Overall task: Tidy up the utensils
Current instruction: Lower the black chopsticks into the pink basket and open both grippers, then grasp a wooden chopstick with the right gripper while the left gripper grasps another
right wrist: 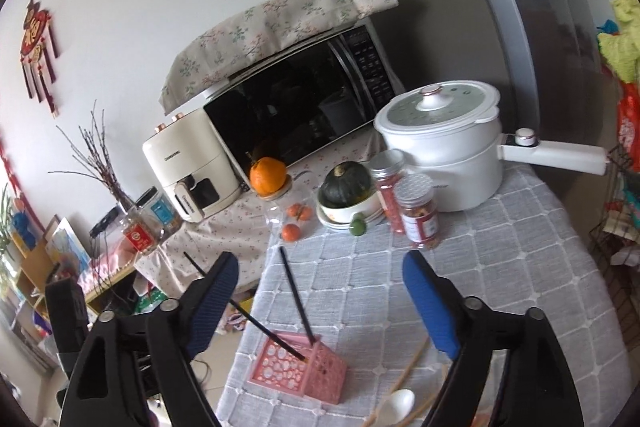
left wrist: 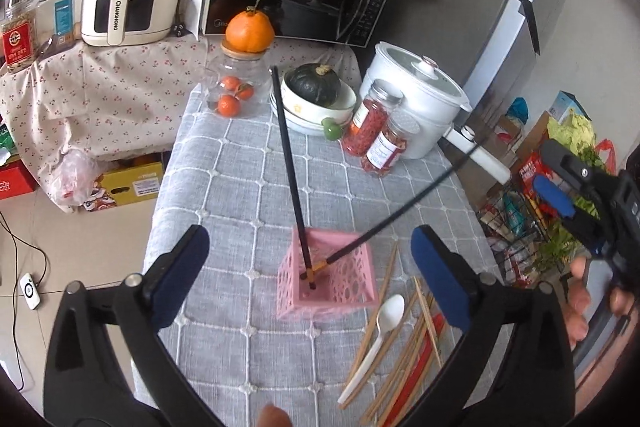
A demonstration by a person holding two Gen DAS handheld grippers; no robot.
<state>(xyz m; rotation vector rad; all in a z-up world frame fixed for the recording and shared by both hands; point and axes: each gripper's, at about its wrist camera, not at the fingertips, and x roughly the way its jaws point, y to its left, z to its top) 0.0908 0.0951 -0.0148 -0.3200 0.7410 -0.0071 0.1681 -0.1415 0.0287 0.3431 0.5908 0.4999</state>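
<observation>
**Tech A:** Checking jaw state first — what does each gripper carry?

**Tech B:** Nothing. The left gripper (left wrist: 310, 277) hovers above the pink holder (left wrist: 326, 277) with its jaws spread wide and empty. The right gripper (right wrist: 320, 301) is likewise wide open and empty, off to the holder's right side.

**Tech A:** Why does the holder sit where it does?

**Tech B:** It stands upright on the grey checked tabletop (left wrist: 240, 187), just beside the loose utensils, presumably so each transfer stays short. Its lattice walls and open top let long items lean at an angle.

**Tech A:** Count the contents.

**Tech B:** Two black chopsticks (left wrist: 290, 171) stand in the holder, tips down, splayed apart — one leans toward the far end of the tabletop, the other out to the right.

**Tech A:** And what is left to sort?

**Tech B:** One white plastic spoon (left wrist: 378, 339) lies flat to the right of the holder, among wooden chopsticks (left wrist: 424, 331). They overlap, so an exact count is not possible; at least six. Something red lies under them, only partly visible.
</observation>
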